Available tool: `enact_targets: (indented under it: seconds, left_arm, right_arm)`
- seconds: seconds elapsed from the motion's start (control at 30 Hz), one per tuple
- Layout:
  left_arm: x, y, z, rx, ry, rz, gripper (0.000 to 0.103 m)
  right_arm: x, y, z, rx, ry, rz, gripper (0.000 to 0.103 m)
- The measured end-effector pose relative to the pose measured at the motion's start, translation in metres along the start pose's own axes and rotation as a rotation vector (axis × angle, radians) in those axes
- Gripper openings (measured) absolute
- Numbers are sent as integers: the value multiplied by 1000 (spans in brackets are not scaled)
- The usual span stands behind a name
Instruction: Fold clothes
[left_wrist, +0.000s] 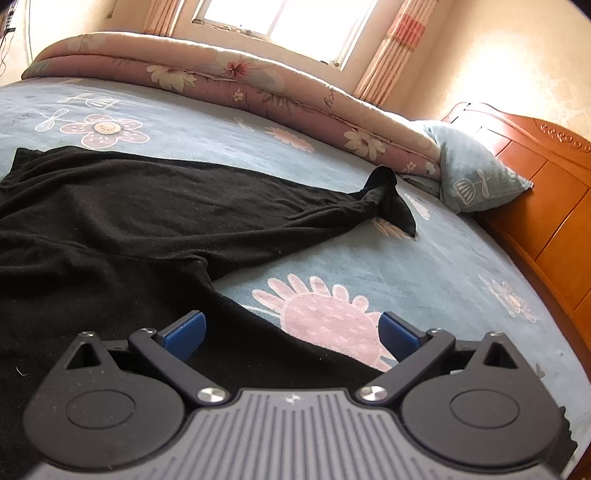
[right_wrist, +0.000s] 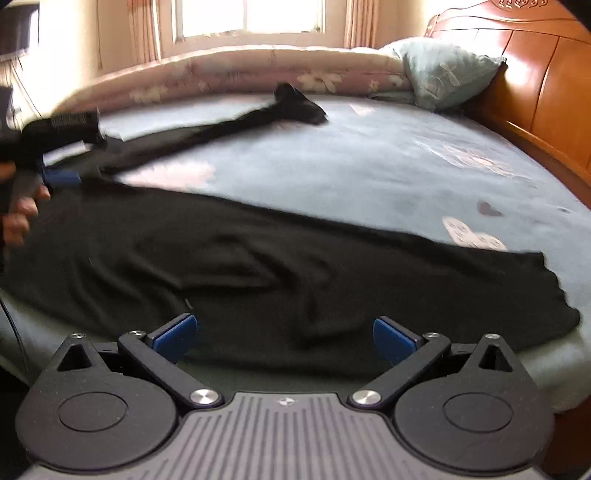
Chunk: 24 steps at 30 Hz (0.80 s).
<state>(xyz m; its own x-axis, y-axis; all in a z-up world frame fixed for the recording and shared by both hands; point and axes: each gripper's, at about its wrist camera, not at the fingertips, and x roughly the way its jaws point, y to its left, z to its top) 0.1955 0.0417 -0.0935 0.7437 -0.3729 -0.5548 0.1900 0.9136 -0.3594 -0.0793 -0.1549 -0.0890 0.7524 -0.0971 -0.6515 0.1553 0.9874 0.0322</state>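
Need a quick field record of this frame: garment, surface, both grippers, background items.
garment: black garment, spread on the bed, unfolded, one long part trailing toward the pillow
surface: blue floral bedsheet
left gripper: open, holding nothing, over the garment's edge
right gripper: open, holding nothing, over the near part of the garment
hand: holds the left gripper, at the left edge of the right wrist view
pillow: blue, by the wooden headboard
quilt: floral, rolled along the far side, under the window
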Motion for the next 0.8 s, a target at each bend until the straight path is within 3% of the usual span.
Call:
enact_targets:
  seconds: [0.13, 0.3, 0.43, 0.63, 0.7, 0.8]
  left_arm:
    - [2, 0, 0, -1, 5, 0, 99]
    - [2, -3, 0, 9, 5, -4, 99]
    - [3, -5, -2, 25, 6, 0, 99]
    - [4, -4, -1, 20, 8, 4, 99]
    - [4, -6, -2, 27, 7, 2, 99]
    - [5, -9, -4, 47, 10, 8, 99]
  right_arm:
    - [17, 13, -6, -62, 41, 18, 103]
    - [-1, 12, -19, -63, 41, 17, 103]
    - [0, 11, -8, -12, -6, 7, 103]
    - [6, 9, -11, 28, 21, 42, 103]
    - [-2, 0, -10, 34, -20, 49, 103]
    - [-3, -28, -1, 66, -80, -29, 103]
